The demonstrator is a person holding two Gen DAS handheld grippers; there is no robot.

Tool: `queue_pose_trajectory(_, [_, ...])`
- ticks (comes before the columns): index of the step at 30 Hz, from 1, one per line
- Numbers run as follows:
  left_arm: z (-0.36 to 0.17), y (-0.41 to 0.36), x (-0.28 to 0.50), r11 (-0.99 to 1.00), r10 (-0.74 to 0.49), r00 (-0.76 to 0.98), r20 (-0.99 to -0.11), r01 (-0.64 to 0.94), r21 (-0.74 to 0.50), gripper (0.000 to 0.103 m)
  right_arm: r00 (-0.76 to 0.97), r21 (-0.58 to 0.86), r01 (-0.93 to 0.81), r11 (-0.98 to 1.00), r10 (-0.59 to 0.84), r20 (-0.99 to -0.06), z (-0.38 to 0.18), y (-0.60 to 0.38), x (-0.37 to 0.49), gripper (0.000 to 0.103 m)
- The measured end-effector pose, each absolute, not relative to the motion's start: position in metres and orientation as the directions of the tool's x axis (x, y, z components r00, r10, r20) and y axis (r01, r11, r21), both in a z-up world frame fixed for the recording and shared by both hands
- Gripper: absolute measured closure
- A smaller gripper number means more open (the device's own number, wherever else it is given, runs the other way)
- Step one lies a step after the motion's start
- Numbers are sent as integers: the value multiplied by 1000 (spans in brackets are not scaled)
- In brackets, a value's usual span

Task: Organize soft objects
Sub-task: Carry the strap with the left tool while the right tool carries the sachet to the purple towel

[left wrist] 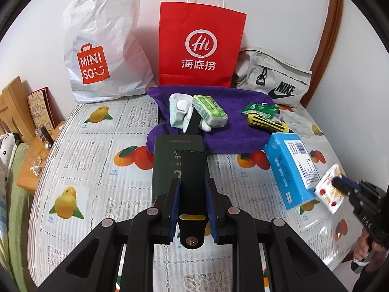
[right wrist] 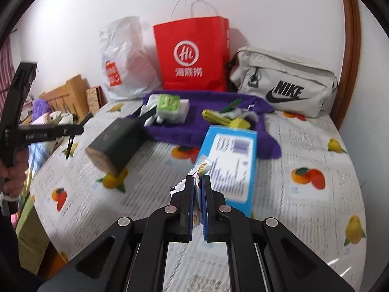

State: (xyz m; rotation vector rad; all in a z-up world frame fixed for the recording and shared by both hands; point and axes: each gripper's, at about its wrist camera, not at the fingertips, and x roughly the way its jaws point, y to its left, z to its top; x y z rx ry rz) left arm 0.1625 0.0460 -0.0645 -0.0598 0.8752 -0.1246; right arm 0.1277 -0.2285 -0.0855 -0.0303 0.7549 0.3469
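My left gripper is shut on a black watch strap that runs forward over a dark green book. My right gripper is shut on a small white snack sachet with red and yellow print, held above the table; the sachet also shows in the left wrist view. A purple towel lies at the back with white socks, a green tissue pack, a green wipe packet and a yellow comb on it.
A blue box lies right of the book. A white Miniso bag, a red paper bag and a grey Nike pouch stand along the wall. The fruit-print tablecloth covers the table. A wooden rack stands left.
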Motion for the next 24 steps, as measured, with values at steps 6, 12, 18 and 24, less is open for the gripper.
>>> queue_pose_trajectory(6, [-61,47,178,992,-123,637,-761,79,-95,83,707,75,-308,948,281,-649,-72,-232,154,97])
queue_pose_trajectory(12, [-59,46,195,992,-128,633,-764,75,-104,83,725,69,-315,947,287,-626,-62,-230,179,97])
queue_pose_trajectory(18, [-56,43,208,992,-126,636,-761,79,-99,83,730,80,-320,944,299,-615,-58,-227,201,97])
queue_pose_trajectory(24, [-52,38,223,992,-125,640,-758,87,-90,83,738,74,-319,945,297,-606,-56,-227,221,97])
